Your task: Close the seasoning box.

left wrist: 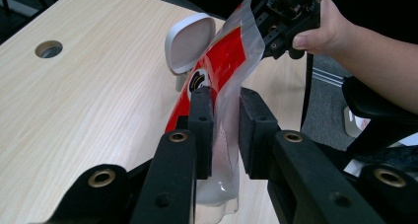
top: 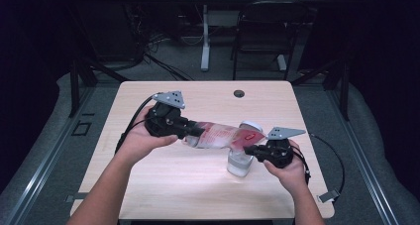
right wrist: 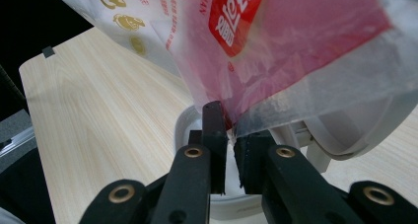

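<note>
A red and clear plastic bag (top: 220, 135) hangs stretched between my two grippers above the table. My left gripper (top: 194, 132) is shut on the bag's left end; in the left gripper view its pads (left wrist: 202, 130) pinch the clear film of the bag (left wrist: 217, 81). My right gripper (top: 249, 150) is shut on the bag's lower right corner, and the right gripper view has the bag (right wrist: 276, 51) rising from between the jaws. Under that corner stands a white container (top: 241, 163) with its flip lid (left wrist: 189, 41) open. The container's rim (right wrist: 185, 128) sits just below the right gripper (right wrist: 230, 152).
The light wood table (top: 163, 180) has a round cable hole (top: 239, 93) near its far edge. A black chair (top: 262, 31) and a desk leg stand on the floor beyond the table. Cables trail from both grippers off the table's sides.
</note>
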`<state>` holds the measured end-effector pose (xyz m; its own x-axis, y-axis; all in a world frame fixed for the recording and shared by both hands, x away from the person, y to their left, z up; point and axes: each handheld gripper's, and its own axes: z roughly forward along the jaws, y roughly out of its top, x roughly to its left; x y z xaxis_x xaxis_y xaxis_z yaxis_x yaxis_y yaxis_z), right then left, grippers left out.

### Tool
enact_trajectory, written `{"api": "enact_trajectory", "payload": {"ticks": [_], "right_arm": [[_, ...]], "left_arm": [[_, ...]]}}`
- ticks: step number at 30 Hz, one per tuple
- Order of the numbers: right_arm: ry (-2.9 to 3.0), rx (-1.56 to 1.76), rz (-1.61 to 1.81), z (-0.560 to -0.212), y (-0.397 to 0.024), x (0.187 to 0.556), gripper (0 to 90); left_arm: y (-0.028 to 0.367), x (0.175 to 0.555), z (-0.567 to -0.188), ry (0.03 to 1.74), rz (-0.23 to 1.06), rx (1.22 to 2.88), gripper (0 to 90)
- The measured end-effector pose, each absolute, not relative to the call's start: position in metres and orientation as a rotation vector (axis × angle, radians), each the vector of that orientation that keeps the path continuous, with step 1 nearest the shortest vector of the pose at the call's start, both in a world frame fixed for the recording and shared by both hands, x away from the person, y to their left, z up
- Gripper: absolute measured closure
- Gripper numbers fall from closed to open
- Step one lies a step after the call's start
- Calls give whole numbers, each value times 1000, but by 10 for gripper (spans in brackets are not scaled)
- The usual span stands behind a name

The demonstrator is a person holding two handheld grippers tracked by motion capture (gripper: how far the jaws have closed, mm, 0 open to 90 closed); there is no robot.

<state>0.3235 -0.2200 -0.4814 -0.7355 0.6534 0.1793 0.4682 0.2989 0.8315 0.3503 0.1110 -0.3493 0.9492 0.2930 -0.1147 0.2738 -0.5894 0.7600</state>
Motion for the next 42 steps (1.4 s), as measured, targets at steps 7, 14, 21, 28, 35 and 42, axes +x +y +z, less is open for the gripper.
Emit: {"api": "enact_trajectory", "payload": {"ticks": [7, 14, 21, 28, 35, 42], "right_arm": [[2368, 1040, 1414, -482, -220, 323, 842], [2370, 1042, 1410, -482, -220, 323, 841], [2370, 1043, 1409, -482, -220, 323, 841], [2370, 1042, 1408, -482, -220, 323, 841], [2370, 1042, 1408, -482, -220, 323, 841], [2371, 1042, 1403, -482, -220, 323, 840]], "left_arm": [[111, 351, -349, 400, 26, 2227, 780], [109, 350, -349, 399, 24, 2224, 780], [109, 351, -348, 396, 26, 2224, 780], [109, 351, -348, 394, 24, 2223, 780], [108, 351, -348, 395, 23, 2224, 780], [108, 351, -348, 396, 23, 2220, 780]]}}
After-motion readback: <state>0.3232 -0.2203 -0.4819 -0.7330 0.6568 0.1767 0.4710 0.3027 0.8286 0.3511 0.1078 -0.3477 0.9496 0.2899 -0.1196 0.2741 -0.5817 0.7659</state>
